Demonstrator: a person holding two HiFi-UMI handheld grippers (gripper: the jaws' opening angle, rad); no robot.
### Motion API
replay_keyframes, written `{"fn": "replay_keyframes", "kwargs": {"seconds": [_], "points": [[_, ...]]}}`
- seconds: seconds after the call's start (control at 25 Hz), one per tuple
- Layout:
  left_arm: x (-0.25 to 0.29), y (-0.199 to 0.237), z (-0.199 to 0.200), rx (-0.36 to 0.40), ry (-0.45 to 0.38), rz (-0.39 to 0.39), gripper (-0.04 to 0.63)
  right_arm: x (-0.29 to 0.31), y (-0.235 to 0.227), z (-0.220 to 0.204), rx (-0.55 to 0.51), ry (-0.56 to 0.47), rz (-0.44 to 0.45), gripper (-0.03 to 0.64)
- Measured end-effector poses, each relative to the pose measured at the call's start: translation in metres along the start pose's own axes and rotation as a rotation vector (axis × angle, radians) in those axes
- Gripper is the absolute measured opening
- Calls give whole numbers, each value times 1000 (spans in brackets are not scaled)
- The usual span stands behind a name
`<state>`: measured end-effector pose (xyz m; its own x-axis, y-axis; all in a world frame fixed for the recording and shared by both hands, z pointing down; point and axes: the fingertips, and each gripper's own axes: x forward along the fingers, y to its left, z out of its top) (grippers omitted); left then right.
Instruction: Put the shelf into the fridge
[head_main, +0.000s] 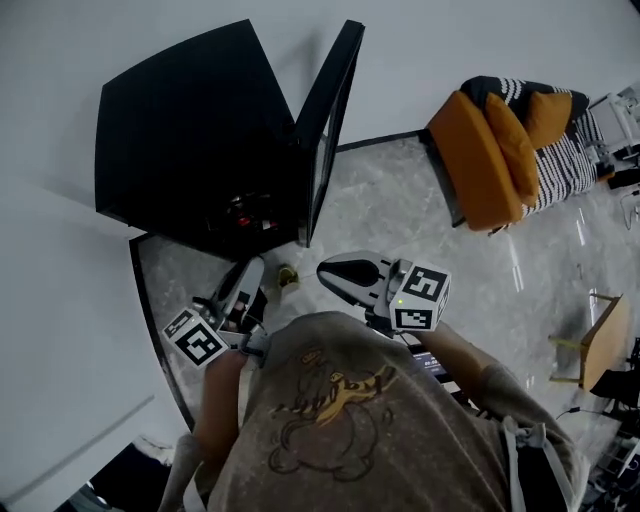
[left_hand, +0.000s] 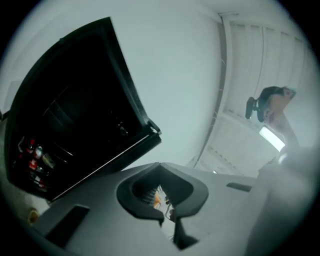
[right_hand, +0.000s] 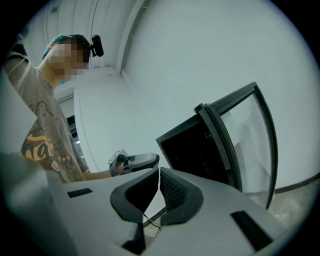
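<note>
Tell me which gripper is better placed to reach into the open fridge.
Left, probably. The left gripper sits straight before the open front of the fridge; the right gripper is off by the edge of the open door. Both look shut.

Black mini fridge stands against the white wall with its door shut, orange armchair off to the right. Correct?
No. The black mini fridge stands against the white wall, but its door is swung open, not shut; the head view shows it. The orange armchair is off to the right.
</note>
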<state>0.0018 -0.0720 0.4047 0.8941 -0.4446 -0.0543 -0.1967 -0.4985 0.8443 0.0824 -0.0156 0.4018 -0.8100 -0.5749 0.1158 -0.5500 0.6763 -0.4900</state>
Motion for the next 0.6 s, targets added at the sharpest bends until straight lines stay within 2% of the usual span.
{"fn": "replay_keyframes", "kwargs": {"seconds": [0.08,0.2,0.28,0.36,0.48,0.6], "points": [[1,-20,-12,102,82,-26,5,-5,6,2,-36,1,11,25],[1,-44,-33,308,201,-66,5,-11,11,3,-66,-12,35,25],[0,-56,-43,440,259,-86,5,-14,14,3,-76,-25,59,25],[0,-62,-51,542,301,-91,5,-18,18,4,-84,-38,89,25],[-1,-65,-57,625,330,-79,5,-22,28,5,-91,-48,144,25],[-4,-56,-61,677,351,-26,5,-24,36,2,-101,-34,195,25]]}}
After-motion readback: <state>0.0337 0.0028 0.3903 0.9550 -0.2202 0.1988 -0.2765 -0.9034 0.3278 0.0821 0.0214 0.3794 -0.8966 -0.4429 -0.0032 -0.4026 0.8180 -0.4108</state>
